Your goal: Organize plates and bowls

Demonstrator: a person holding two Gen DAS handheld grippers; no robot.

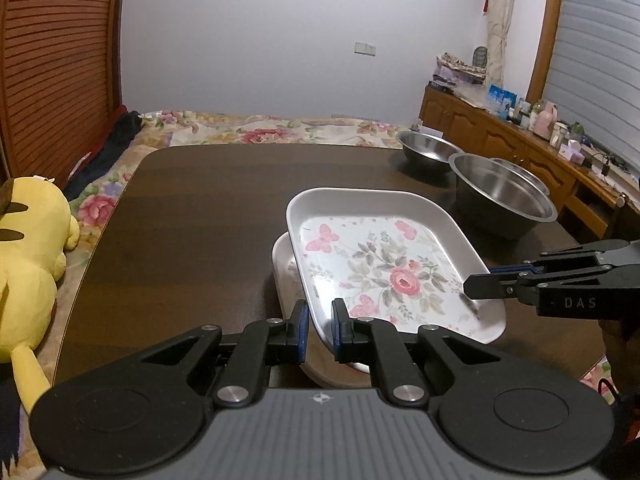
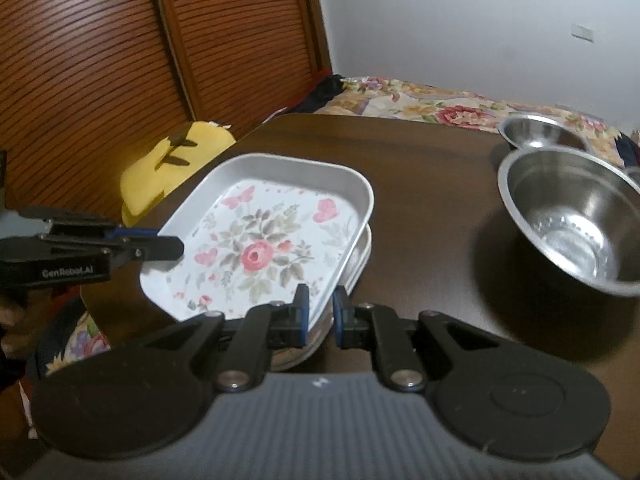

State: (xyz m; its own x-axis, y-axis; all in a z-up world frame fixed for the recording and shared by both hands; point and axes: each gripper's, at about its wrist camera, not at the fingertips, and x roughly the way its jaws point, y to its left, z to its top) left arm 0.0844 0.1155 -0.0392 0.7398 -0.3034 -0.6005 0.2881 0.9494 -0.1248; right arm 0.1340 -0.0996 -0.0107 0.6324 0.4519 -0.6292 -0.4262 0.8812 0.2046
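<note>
A white square plate with a rose and butterfly print [image 1: 384,264] [image 2: 264,240] is held just above a second white plate [image 1: 285,268] [image 2: 360,256] on the dark wooden table [image 1: 192,208]. My left gripper [image 1: 319,326] is shut on the floral plate's near-left rim. My right gripper [image 2: 320,312] is shut on its opposite rim; it also shows in the left wrist view [image 1: 480,284], and the left gripper shows in the right wrist view [image 2: 168,246]. Two steel bowls, a large one [image 1: 504,196] [image 2: 576,220] and a smaller one [image 1: 428,150] [image 2: 540,132], stand at the far right.
A yellow plush toy [image 1: 28,264] [image 2: 172,164] lies on the floral bedding [image 1: 260,128] left of the table. A wooden sideboard with bottles and boxes [image 1: 520,136] runs along the right. A slatted wooden door [image 2: 120,60] stands behind.
</note>
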